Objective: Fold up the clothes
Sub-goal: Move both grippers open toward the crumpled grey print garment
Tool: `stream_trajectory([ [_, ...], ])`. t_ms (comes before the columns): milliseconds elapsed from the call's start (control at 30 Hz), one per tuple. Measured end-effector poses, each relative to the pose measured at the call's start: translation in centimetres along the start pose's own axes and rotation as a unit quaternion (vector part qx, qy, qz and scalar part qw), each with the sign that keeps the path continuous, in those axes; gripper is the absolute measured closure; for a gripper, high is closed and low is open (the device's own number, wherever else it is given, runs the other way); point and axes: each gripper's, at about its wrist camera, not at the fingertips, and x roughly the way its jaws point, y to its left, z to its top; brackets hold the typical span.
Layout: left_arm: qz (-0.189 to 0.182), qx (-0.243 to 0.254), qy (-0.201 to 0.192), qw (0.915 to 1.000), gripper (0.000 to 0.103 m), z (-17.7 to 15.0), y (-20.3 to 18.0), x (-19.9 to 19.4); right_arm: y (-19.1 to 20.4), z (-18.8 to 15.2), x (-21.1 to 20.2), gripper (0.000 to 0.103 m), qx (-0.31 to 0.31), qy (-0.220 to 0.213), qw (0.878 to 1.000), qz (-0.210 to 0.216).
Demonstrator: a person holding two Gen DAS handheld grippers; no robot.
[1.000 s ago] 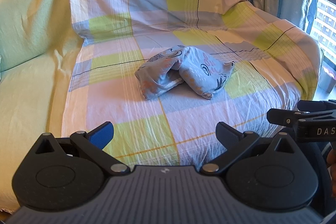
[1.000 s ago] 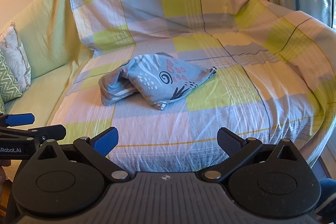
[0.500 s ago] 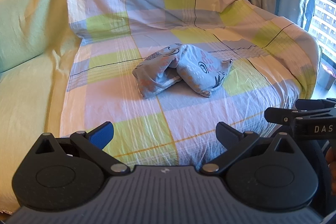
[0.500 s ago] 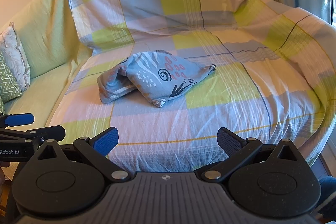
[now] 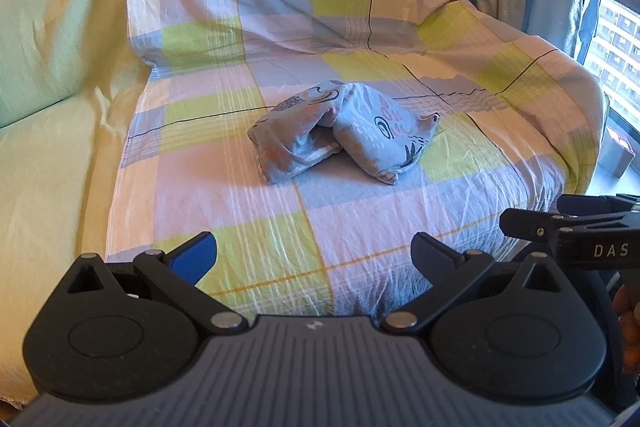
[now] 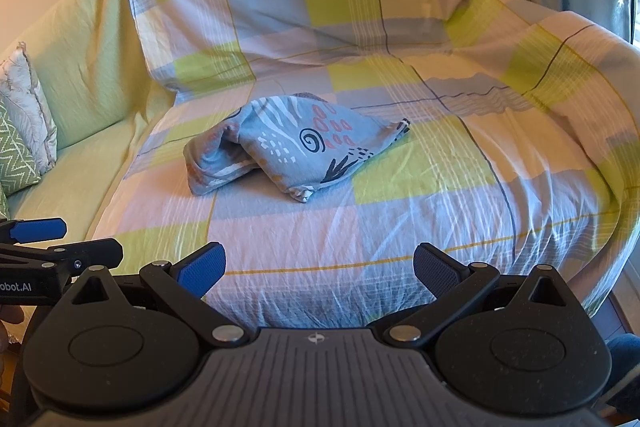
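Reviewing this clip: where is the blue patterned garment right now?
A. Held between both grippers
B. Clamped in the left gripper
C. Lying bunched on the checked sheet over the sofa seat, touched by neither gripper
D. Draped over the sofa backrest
C: the blue patterned garment lies crumpled on the checked sheet, while the left gripper and right gripper are open and short of it.

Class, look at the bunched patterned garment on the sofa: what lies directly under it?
The patterned garment rests on the checked sheet draped over the sofa. The sheet covers the seat cushion, so the upholstery beneath cannot be seen. Anything tucked inside the garment's folds is hidden too.
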Motion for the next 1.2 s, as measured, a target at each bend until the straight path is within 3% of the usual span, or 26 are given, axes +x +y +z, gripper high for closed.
stream_trajectory([
  [333,-0.02,0.01,0.004,0.9997,0.001,0.0,0.4,0.8,-0.1,0.1,0.6,0.0,-0.011,-0.001,1.0,-0.002],
  [867,0.028,0.13,-0.021,0.9909,0.001,2.2,0.0,4.8,-0.1,1.7,3.2,0.0,-0.071,-0.009,0.997,-0.015],
  [1200,0.028,0.138,-0.01,0.99,0.001,3.0,-0.4,8.5,-0.7,3.0,7.1,0.0,-0.085,0.025,0.996,-0.02],
])
